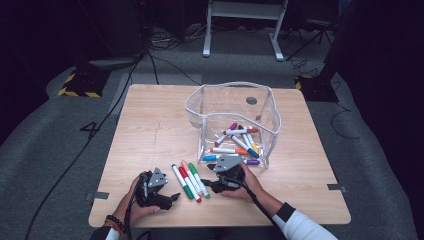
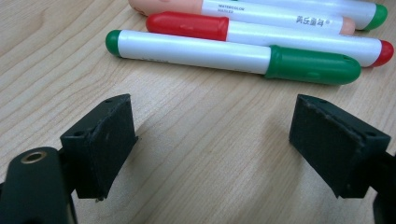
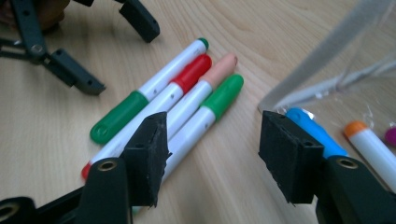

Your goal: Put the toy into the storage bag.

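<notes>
Several white-barrelled markers [image 1: 190, 181] lie side by side on the wooden table [image 1: 150, 125]. My left gripper [image 1: 172, 198] rests just left of them, open, with bare wood between its jaws [image 2: 212, 149]. Ahead of it lie a green-capped marker [image 2: 233, 57] and a red one [image 2: 261, 35]. My right gripper [image 1: 206, 175] stands open [image 3: 212, 144] at the markers' right, low over the table, with nothing between its pads. Its left jaw overlaps the outer green marker [image 3: 219, 98], which lies beside a peach one [image 3: 217, 70].
A clear plastic pouch [image 1: 232, 100] stands open behind the right gripper and holds several more markers; its near wall [image 3: 327, 60] and a blue marker [image 3: 313, 130] are close to the right jaw. The left gripper [image 3: 123, 58] shows beyond the row.
</notes>
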